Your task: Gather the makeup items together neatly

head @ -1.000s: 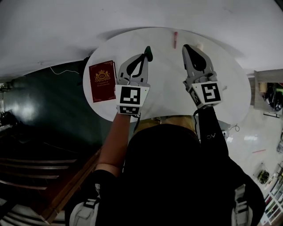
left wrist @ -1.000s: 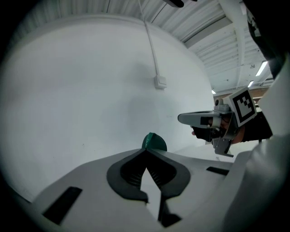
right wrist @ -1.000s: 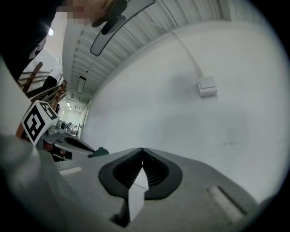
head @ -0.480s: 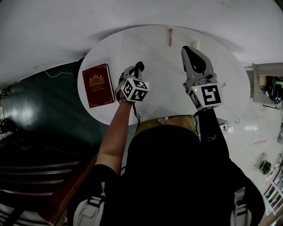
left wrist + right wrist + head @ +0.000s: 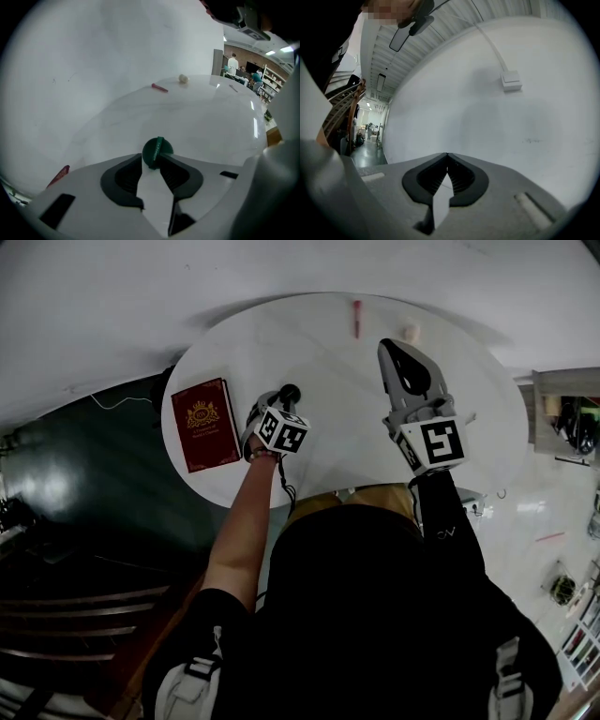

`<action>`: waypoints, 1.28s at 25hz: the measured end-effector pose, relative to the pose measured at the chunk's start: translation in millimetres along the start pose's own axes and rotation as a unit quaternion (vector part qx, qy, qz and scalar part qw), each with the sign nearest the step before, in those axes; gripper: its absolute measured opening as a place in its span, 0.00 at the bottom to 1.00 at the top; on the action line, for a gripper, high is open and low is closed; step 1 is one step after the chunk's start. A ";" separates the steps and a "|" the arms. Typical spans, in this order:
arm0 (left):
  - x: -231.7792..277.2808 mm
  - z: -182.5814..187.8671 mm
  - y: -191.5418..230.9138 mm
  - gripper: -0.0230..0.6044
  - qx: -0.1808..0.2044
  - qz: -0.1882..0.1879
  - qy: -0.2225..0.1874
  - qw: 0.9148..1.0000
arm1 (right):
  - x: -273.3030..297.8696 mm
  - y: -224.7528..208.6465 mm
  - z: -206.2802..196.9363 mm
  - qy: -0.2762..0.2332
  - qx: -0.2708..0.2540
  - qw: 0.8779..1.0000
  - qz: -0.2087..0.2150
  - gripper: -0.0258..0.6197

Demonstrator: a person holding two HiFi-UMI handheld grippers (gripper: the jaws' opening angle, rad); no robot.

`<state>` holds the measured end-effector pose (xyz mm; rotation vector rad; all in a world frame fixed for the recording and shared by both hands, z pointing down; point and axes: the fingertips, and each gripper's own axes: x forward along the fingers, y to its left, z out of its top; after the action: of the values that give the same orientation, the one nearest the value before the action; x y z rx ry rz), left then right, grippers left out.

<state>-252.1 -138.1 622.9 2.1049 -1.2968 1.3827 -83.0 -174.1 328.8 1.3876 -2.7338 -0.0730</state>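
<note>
Left gripper (image 5: 290, 390) lowered, fingers (image 5: 125, 179) opening round green compact (image 5: 155, 150), lettering unreadable

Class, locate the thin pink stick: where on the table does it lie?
In the head view the pink stick lies near the far edge of the white table, just left of a small cream item.

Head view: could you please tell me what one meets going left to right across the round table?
Red book → left gripper, its jaws have just been opening, with a green round item between them → slim red stick → right gripper.
</note>
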 end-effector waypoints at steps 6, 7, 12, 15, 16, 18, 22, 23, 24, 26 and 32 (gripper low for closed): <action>-36.1 31.3 11.5 0.25 -0.035 0.001 -0.076 0.997 | -0.8 7.5 10.0 -0.013 -0.006 1.000 0.001 0.05; -46.4 39.5 15.0 0.25 -0.047 0.002 -0.095 0.994 | -1.1 9.0 11.8 -0.015 -0.007 1.000 0.000 0.05; -112.4 89.5 37.6 0.25 -0.088 0.025 -0.212 0.973 | -3.0 15.6 20.3 -0.030 -0.002 1.000 -0.003 0.05; -159.9 121.6 49.1 0.25 -0.098 0.041 -0.288 0.952 | -6.0 16.6 25.4 -0.037 0.000 0.999 -0.006 0.05; -176.2 131.6 52.8 0.24 -0.100 0.046 -0.312 0.944 | -6.6 16.9 27.6 -0.041 0.001 0.999 -0.007 0.05; -206.9 148.6 59.3 0.25 -0.104 0.056 -0.354 0.928 | -7.1 18.9 35.2 -0.051 0.004 0.999 -0.010 0.05; -259.2 168.4 66.6 0.25 -0.108 0.082 -0.412 0.901 | -9.5 23.4 56.2 -0.085 0.010 0.996 -0.017 0.05; -268.5 171.3 65.3 0.25 -0.108 0.083 -0.423 0.896 | -10.6 23.5 59.4 -0.092 0.011 0.996 -0.020 0.05; -275.5 173.5 62.7 0.25 -0.105 0.083 -0.432 0.892 | -11.9 23.3 59.8 -0.092 0.012 0.995 -0.022 0.05; -283.9 176.6 56.4 0.24 -0.096 0.085 -0.442 0.888 | -15.4 22.6 55.7 -0.077 0.016 0.997 -0.026 0.05; -283.7 185.9 43.7 0.25 -0.085 0.070 -0.449 0.887 | -26.5 15.6 55.0 -0.081 0.015 0.996 -0.034 0.05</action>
<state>-217.4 -138.6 282.8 2.6510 -1.8101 0.2253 -84.7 -143.1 274.1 1.5491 -2.8264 -0.1571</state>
